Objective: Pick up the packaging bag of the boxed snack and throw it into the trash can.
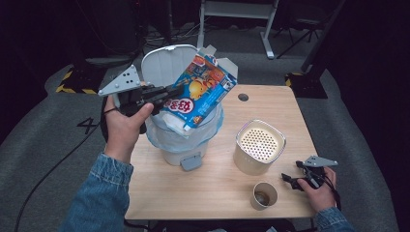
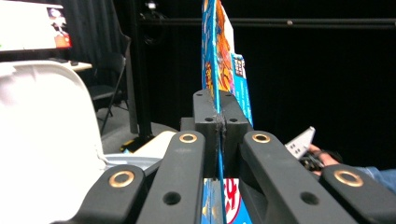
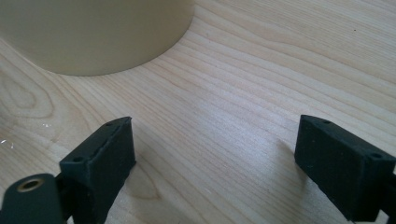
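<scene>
1. Upper centre of the high view: left gripper point(image 1: 170, 92) is clamping the flattened blue snack box point(image 1: 199, 91) by its lower left edge, holding it tilted over the open white bin point(image 1: 167, 65).
2. Left gripper view is confirming the grip: both black pads are pinching the thin cardboard edge-on at frame centre point(image 2: 218, 123), with the box point(image 2: 219, 56) rising straight up out of the jaws and the bin's white lid point(image 2: 42, 140) sitting at the left.
3. Lower right of the high view: right gripper point(image 1: 290, 180) is resting low over the wooden table point(image 1: 212, 188), jaws released and holding nothing; the right gripper view is showing bare wood between the two pads point(image 3: 212, 154).
4. Box position: it is hanging above the bin mouth and its clear liner bag point(image 1: 164, 135), lower corner near or touching the liner rim; cannot tell which. Most of the box is sticking out to the upper right of the jaws.
5. Judgement on the step: looks like dropping the box into the bin. To do it well, bring the low corner inside the liner rim first, tip the box more upright so it is clearing the lid, then open the jaws.
6. Risk, as a judgement: the box is nearly as wide as the opening, so a flat release could be leaving it bridged on the rim.
7. Perforated beige canister point(image 1: 259, 147) and paper cup point(image 1: 264, 195) are standing well right of the bin, out of the way.
</scene>
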A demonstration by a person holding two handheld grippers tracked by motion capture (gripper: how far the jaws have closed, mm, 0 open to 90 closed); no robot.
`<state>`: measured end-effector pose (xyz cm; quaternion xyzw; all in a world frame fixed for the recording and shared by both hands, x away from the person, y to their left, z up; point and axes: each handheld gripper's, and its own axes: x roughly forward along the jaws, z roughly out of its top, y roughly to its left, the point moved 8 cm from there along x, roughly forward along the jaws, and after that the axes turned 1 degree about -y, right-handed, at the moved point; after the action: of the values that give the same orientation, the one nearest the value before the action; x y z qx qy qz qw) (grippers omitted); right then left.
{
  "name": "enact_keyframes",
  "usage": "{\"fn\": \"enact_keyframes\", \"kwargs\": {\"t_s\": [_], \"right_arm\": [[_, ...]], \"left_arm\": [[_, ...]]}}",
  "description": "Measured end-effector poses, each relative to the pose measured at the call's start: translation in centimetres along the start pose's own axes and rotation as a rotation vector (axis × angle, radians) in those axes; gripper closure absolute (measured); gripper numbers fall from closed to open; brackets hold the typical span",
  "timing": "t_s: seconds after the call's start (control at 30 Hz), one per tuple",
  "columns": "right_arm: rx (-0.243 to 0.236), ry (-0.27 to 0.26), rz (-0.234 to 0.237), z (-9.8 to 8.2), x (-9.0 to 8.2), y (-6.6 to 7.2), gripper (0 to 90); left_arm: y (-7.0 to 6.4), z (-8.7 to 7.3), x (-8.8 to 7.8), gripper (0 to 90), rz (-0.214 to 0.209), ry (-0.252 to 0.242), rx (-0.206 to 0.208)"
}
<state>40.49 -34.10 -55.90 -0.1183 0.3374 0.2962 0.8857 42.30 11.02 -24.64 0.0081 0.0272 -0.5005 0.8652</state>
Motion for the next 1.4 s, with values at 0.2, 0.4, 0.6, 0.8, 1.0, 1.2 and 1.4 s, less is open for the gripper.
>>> {"fn": "enact_keyframes", "kwargs": {"t_s": [0.2,0.4,0.6,0.8,1.0,1.2,1.4], "right_arm": [[0.000,0.000,0.000,0.0,0.0,0.0,12.2],[0.000,0.000,0.000,0.0,0.0,0.0,12.2],[0.000,0.000,0.000,0.0,0.0,0.0,12.2],[-0.001,0.000,0.000,0.0,0.0,0.0,12.2],[0.000,0.000,0.000,0.0,0.0,0.0,12.2],[0.000,0.000,0.000,0.0,0.0,0.0,12.2],[-0.001,0.000,0.000,0.0,0.0,0.0,12.2]], "left_arm": [[1.5,0.9,0.6,88.8,0.018,-0.032,-0.031],[2.3,2.0,1.2,88.8,0.049,-0.064,-0.029],[3.5,2.0,1.8,88.7,0.123,-0.075,-0.031],[4.5,2.1,2.0,88.6,0.171,-0.099,-0.024],[5.2,1.4,2.4,88.5,0.232,-0.081,-0.002],[5.6,1.0,3.0,88.4,0.242,-0.077,-0.003],[5.8,-0.2,3.6,88.3,0.277,-0.024,0.010]]}}
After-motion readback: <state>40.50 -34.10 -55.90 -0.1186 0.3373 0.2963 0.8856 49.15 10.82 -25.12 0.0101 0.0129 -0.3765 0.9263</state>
